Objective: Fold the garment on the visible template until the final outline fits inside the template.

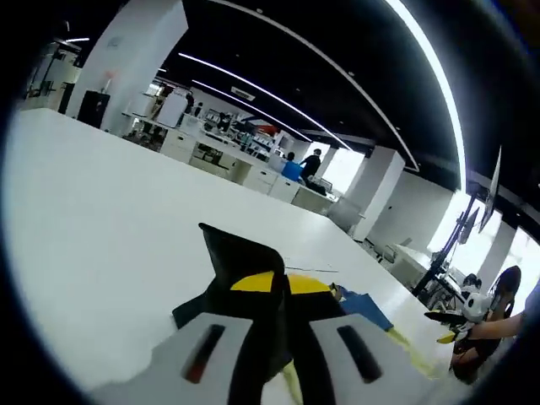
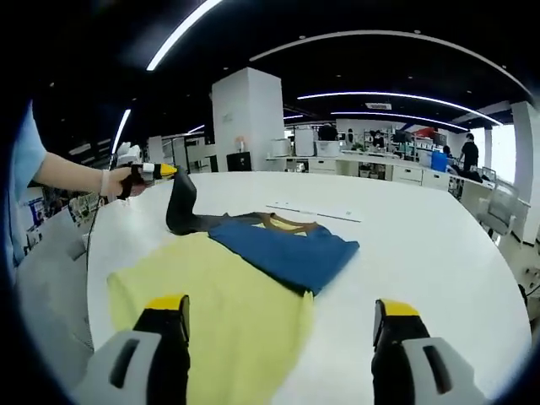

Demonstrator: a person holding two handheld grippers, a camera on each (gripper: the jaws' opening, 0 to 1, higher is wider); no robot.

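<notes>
A garment in yellow point(image 2: 224, 308), blue point(image 2: 291, 249) and black lies spread on the white table point(image 2: 422, 245). Its black part point(image 2: 180, 207) is lifted off the table, pinched in my left gripper point(image 2: 164, 171), which a hand holds at the left. In the left gripper view the left gripper point(image 1: 278, 287) is shut on that black cloth point(image 1: 240, 257), with blue cloth point(image 1: 363, 305) behind it. My right gripper point(image 2: 283, 308) stands open just above the yellow part, nothing between its fingers. It also shows far right as the right gripper point(image 1: 445, 326). Thin template lines point(image 2: 314, 211) mark the table behind the garment.
The wide white table point(image 1: 101, 219) stretches far beyond the garment. A person's arm point(image 2: 72, 177) reaches in from the left. Desks, pillars and people point(image 1: 299, 166) stand in the office beyond the table's far edge.
</notes>
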